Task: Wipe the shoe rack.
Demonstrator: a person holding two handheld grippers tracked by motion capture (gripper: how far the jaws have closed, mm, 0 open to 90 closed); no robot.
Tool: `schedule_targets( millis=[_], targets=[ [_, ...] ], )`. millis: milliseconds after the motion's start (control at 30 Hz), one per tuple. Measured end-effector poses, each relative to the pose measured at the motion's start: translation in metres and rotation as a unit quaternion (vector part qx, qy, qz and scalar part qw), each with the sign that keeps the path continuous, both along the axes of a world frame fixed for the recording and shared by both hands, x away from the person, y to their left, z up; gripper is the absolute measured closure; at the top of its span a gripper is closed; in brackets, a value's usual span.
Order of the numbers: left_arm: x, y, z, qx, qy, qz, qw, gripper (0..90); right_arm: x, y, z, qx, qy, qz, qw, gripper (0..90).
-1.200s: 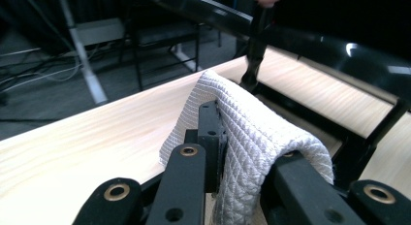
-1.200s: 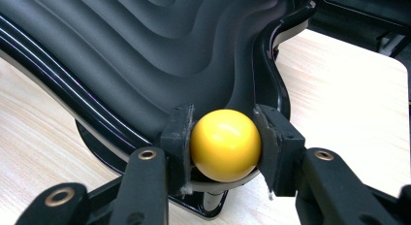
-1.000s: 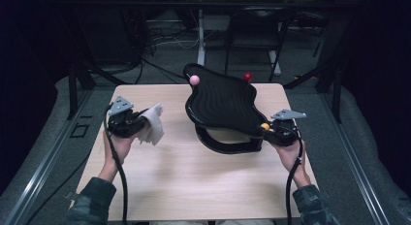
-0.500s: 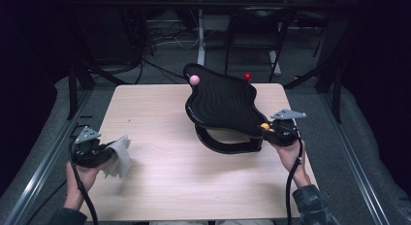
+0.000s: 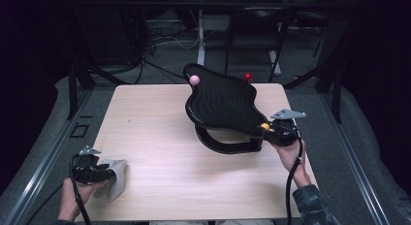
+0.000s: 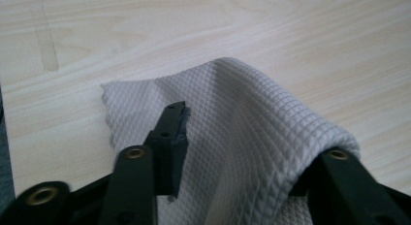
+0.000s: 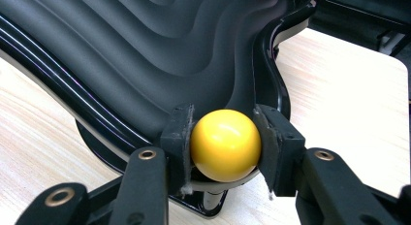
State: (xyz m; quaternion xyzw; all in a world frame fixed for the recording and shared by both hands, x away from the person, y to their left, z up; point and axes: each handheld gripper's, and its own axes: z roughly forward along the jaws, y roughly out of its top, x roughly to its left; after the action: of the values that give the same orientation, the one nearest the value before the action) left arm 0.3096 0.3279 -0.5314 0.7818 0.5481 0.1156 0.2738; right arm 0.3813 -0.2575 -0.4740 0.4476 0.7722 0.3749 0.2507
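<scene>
High view: at the counter's [image 5: 160, 118] near-left corner the left gripper [image 5: 99, 172] rests low over a grey waffle cloth [image 5: 115, 179]; its jaws have just been opening and stand apart, the cloth draped loosely between them. Centre-right sits a black wavy tray [image 5: 223, 106]. On its near corner the right gripper [image 5: 271, 130] is clamped on a yellow ball [image 7: 225, 145].

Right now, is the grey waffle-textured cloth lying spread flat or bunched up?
Bunched up. The grey waffle-textured cloth humps over the left gripper, whose jaws have just been opening, draping one jaw; only its far edge lies flat on the pale wooden table.
</scene>
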Motion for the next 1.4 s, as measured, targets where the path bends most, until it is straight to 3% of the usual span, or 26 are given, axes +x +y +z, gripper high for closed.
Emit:
schedule_targets(
  millis=[200,333,433,567,700,867,1033,1300,1400],
  targets=[
    [-0.008,-0.003,0.008,0.022,0.008,-0.014,0.9996,32.4,0.000,0.000,0.000,-0.001,0.000,-0.002,1.0000,59.5],
    [-0.014,-0.001,0.015,0.022,0.010,-0.016,0.9996,22.5,0.000,0.000,0.000,-0.002,0.000,-0.002,1.0000,59.5],
    [-0.020,0.000,0.023,0.020,0.001,-0.018,0.9996,17.2,0.000,0.000,0.000,-0.002,0.000,-0.001,1.0000,59.5],
    [-0.026,0.001,0.041,0.020,-0.027,-0.020,0.9992,15.0,0.000,0.001,0.001,-0.002,0.002,-0.002,1.0000,59.5],
    [-0.024,-0.005,0.054,0.006,-0.052,-0.028,0.9982,12.3,0.000,0.000,0.001,-0.002,0.003,-0.002,1.0000,59.5],
    [-0.007,-0.024,0.062,-0.007,-0.074,-0.044,0.9962,7.3,0.000,0.000,0.001,-0.002,0.003,-0.002,1.0000,59.5],
    [0.020,-0.053,0.065,-0.028,-0.100,-0.067,0.9923,3.9,0.001,0.000,0.001,-0.003,0.006,0.002,1.0000,59.5],
    [0.070,-0.105,0.056,-0.063,-0.123,-0.094,0.9860,0.3,0.003,-0.004,0.002,-0.003,0.010,0.001,0.9999,59.5],
    [0.087,-0.129,0.049,-0.071,-0.121,-0.108,0.9842,0.6,0.003,-0.005,0.002,-0.003,0.010,0.005,0.9999,59.6]
  ],
)
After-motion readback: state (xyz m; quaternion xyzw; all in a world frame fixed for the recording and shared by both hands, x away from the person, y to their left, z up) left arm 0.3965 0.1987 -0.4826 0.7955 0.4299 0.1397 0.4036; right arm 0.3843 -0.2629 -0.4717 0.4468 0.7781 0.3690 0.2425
